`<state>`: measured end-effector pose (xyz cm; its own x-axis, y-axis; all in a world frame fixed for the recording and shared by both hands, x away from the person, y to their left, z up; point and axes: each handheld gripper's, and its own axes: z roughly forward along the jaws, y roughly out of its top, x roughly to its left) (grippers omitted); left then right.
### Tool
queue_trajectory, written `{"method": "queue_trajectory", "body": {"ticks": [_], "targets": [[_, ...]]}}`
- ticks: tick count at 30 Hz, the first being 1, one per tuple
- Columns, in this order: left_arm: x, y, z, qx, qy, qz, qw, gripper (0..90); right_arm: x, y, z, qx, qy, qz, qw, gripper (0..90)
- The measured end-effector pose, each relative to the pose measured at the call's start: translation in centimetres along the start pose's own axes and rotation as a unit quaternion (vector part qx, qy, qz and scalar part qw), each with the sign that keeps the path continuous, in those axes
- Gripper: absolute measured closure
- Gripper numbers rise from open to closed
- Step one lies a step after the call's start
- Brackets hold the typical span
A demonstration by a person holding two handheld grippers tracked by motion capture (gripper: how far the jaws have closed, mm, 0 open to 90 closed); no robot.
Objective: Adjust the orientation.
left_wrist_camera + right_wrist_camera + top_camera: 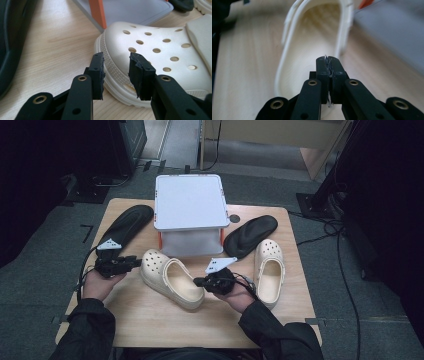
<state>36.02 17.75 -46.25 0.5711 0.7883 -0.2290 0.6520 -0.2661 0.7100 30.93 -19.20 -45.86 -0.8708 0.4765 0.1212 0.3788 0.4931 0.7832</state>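
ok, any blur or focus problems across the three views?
High view: sharp on the table, surroundings dark. Left gripper view: jaws and clog crisp, no glare. Right gripper view: closed jaws in focus, but the clog and the grey stand behind are smeared and soft.

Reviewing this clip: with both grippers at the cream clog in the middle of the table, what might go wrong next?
1. The left gripper has open jaws straddling the rounded toe of the cream perforated foam clog; closing there may let them slip off.
2. The right gripper is shut at the clog's heel opening; pushing could slide the clog toward the white stand with orange legs.
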Motion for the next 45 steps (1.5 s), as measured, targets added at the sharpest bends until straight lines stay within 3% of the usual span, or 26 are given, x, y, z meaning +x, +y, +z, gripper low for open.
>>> {"method": "queue_trajectory", "body": {"ticks": [2, 3, 7, 12, 13, 15, 16, 23, 32, 39, 45], "targets": [[0.1, -0.1, 0.0, 0.0, 0.001, -0.003, 1.0, 64.5, -0.4, 0.1, -0.2, -0.01, -0.011, 0.001, 0.9999, 87.6], [0.3, -0.2, 0.0, -0.002, -0.003, -0.011, 0.9999, 67.0, -1.3, 0.1, -0.2, -0.018, -0.023, 0.016, 0.9995, 87.6], [0.4, -0.5, -0.2, -0.001, -0.004, -0.017, 0.9998, 69.5, -2.4, -0.1, 0.5, -0.014, -0.037, 0.032, 0.9987, 87.8], [0.3, -0.6, 0.3, 0.008, -0.007, -0.016, 0.9998, 69.8, -3.0, -0.5, 1.9, 0.005, -0.033, 0.042, 0.9986, 87.6], [0.0, -0.7, 0.6, 0.015, -0.007, -0.005, 0.9998, 69.8, -3.0, -0.7, 2.6, 0.015, -0.025, 0.047, 0.9985, 86.9], [0.0, -0.6, 0.6, 0.012, -0.008, -0.005, 0.9999, 70.7, -3.0, -0.8, 2.9, 0.019, -0.022, 0.046, 0.9985, 86.6], [0.1, -0.7, 0.6, 0.011, -0.011, -0.009, 0.9998, 71.1, -2.8, -0.8, 3.4, 0.024, -0.013, 0.047, 0.9985, 86.7], [0.3, -0.8, 0.8, 0.009, -0.024, -0.014, 0.9996, 75.8, -2.2, -0.9, 3.1, 0.026, -0.014, 0.049, 0.9984, 90.0], [0.0, -0.5, 1.3, 0.016, -0.045, -0.01, 0.9988, 75.9, 0.0, -1.5, 2.3, 0.04, 0.016, 0.04, 0.9983, 90.0], [-1.2, -0.1, 2.5, 0.02, -0.072, 0.01, 0.9972, 75.3, 1.4, -2.3, 1.4, 0.035, 0.03, 0.042, 0.9981, 88.6], [-1.8, 0.8, 3.6, 0.025, -0.079, 0.021, 0.9963, 74.9, 2.0, -2.9, 0.7, 0.024, 0.028, 0.046, 0.9982, 86.5]]}}
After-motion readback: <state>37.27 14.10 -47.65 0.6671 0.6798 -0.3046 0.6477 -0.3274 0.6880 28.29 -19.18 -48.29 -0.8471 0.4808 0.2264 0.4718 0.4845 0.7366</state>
